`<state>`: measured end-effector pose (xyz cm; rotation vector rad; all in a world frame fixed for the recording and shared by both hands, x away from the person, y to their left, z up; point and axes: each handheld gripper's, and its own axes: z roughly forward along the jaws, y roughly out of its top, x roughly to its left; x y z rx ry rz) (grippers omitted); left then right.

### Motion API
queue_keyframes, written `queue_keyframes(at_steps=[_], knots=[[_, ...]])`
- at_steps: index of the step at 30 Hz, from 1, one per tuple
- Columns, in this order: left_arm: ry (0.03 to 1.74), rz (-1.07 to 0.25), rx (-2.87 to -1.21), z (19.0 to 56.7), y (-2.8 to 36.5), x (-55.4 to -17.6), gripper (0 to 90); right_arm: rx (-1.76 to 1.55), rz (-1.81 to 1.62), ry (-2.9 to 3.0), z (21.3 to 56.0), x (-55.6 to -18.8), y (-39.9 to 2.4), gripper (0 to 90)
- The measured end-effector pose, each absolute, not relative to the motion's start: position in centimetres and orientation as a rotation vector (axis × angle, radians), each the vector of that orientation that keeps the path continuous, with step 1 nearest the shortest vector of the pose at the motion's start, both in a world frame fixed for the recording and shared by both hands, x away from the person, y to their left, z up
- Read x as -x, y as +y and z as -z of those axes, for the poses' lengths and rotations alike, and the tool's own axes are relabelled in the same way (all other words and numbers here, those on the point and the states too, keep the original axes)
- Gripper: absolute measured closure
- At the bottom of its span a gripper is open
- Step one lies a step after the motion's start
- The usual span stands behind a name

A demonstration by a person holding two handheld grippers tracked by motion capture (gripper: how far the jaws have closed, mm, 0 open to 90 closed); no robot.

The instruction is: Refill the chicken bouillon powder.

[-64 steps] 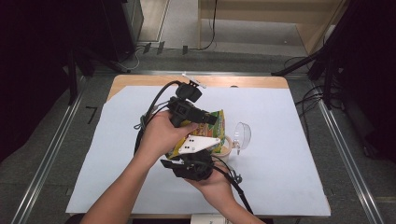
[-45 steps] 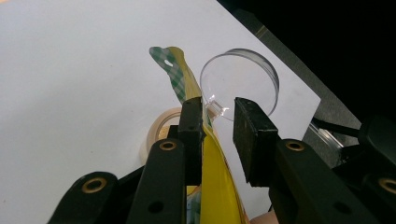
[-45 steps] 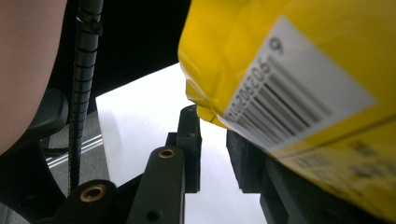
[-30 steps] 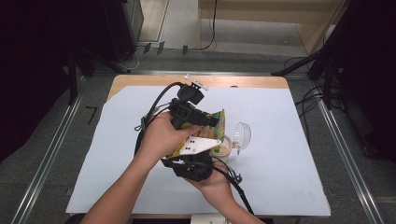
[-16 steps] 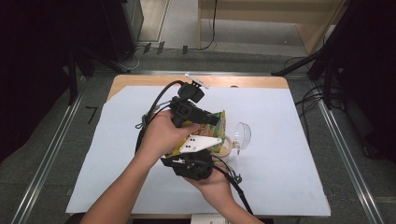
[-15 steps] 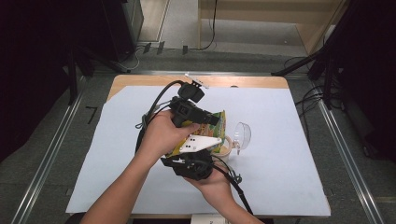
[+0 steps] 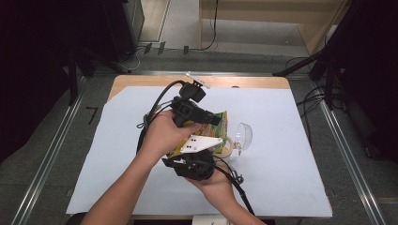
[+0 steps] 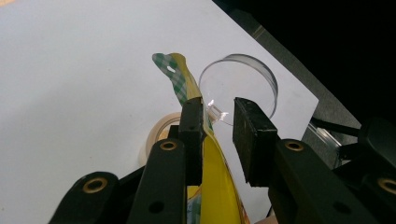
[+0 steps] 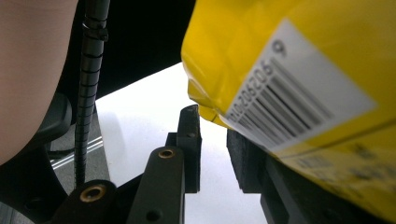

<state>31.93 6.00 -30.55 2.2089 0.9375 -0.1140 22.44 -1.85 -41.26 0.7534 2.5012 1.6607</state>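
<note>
A yellow snack bag with a green-checked top hangs over the middle of the table between both hands. My left gripper comes at it from the far side. In the left gripper view the bag's top strip rises between the jaws of the left gripper and lies against one jaw, with a gap to the other, so the gripper is open. My right gripper sits below, under its pale plate. In the right gripper view the bag's barcode side hangs over one jaw of the right gripper; white table shows between the pads.
A clear round plastic lid stands just right of the bag, with a beige ring beside it. A white sheet covers the wooden table. Black cables trail from both grippers. Dark stands and floor rails surround the table.
</note>
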Motion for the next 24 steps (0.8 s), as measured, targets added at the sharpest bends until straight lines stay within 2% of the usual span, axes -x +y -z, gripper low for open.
queue_keyframes(at_steps=[24], knots=[[0.925,0.091,-2.213,30.22,5.97,-31.6,74.0,-0.75,-1.669,2.491,41.09,-22.28,-1.76,76.0]])
